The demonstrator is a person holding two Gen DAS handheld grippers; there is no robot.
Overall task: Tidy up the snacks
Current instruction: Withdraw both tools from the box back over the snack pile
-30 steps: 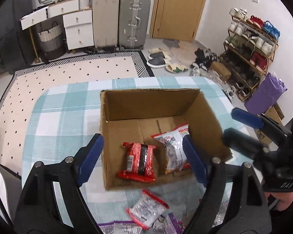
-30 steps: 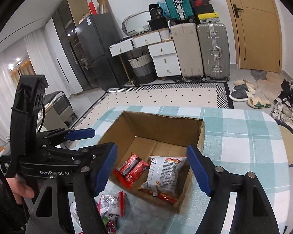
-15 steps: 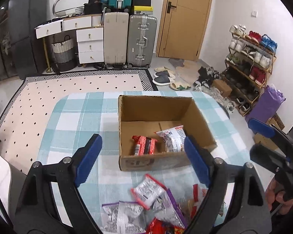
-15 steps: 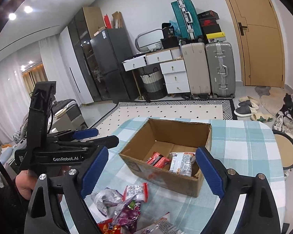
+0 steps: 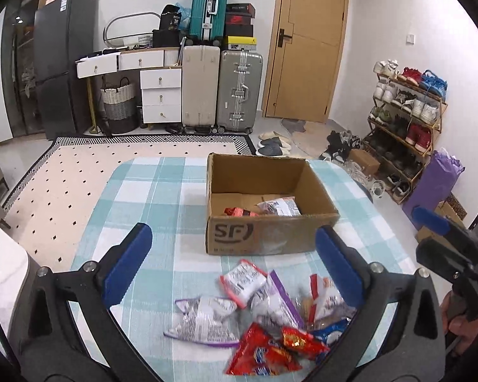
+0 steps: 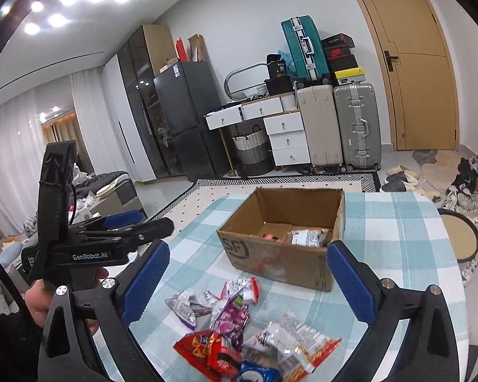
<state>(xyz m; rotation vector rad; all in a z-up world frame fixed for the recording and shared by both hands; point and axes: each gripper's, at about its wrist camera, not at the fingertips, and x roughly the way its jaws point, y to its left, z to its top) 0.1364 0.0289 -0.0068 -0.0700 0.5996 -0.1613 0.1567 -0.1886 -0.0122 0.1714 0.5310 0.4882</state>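
Above the worktop [image 5: 162, 191], you have pulled back from the box [image 5: 264, 232].
Both grippers' fingers [image 5: 127, 259] are opening, nothing between them; loose snack packets [image 6: 239, 328] come next.

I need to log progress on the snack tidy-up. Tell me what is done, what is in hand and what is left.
Done: two packets, a red packet and a white packet, lie inside the cardboard box.
In hand: nothing. The left claw and right claw are opening, with no packet between their pads.
Left: the pile of loose snack packets on the checked tablecloth in front of the box.
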